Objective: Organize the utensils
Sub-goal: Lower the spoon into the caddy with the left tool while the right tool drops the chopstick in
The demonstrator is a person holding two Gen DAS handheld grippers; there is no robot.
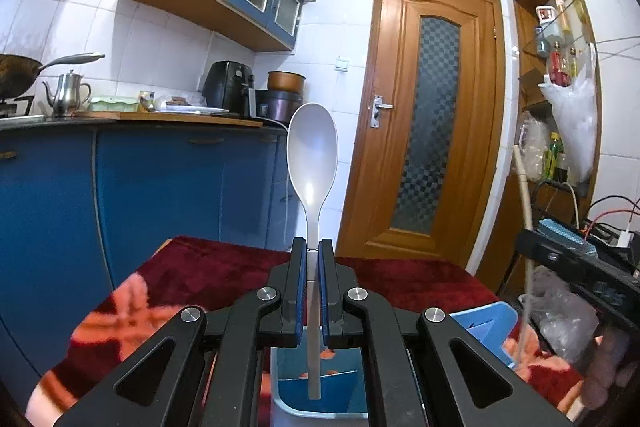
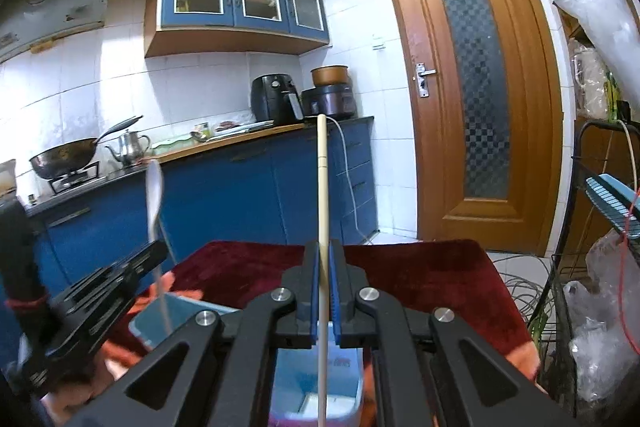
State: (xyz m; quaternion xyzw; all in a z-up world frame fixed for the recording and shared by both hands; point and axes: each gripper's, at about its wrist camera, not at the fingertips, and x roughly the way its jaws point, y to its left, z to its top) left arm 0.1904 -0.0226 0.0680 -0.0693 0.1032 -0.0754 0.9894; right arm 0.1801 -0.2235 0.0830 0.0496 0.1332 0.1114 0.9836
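Holding one utensil apiece above the containers, both claws look to be mid-way through the sorting rather than at its start or end. The left claw [image 1: 313, 245] is closed tight on the handle of a pale grey spoon [image 1: 313, 155], which stands upright with its bowl up and its handle end hanging down inside, or just above, a blue bin [image 1: 320, 397] under the claw; I cannot tell whether it touches the bottom. The right claw [image 2: 324, 247] is closed on a thin cream chopstick [image 2: 322, 187], also upright, whose lower end reaches down toward a second blue bin [image 2: 320, 391] beneath it. In my judgement both pieces are about to be dropped into their holders, so the picking-up is done and the release is left; how many other utensils remain to be sorted cannot be seen, since the claws hide most of the bench [image 1: 224, 267]. The spoon looks like smooth matte plastic, with a broad oval bowl that catches a soft highlight and a flat, narrow handle. The chopstick is a slim, straight rod, slightly thicker toward the top, with a dull finish like wood or bamboo. Each bin has rounded corners, a pale rim and glossy blue plastic walls, and the left one shows a divider inside. The bench wears a plush, dark red cloth with a pink-orange floral pattern, soft enough that a bin may sit a little unevenly. Both claws have black frames and blue ribbed pads.
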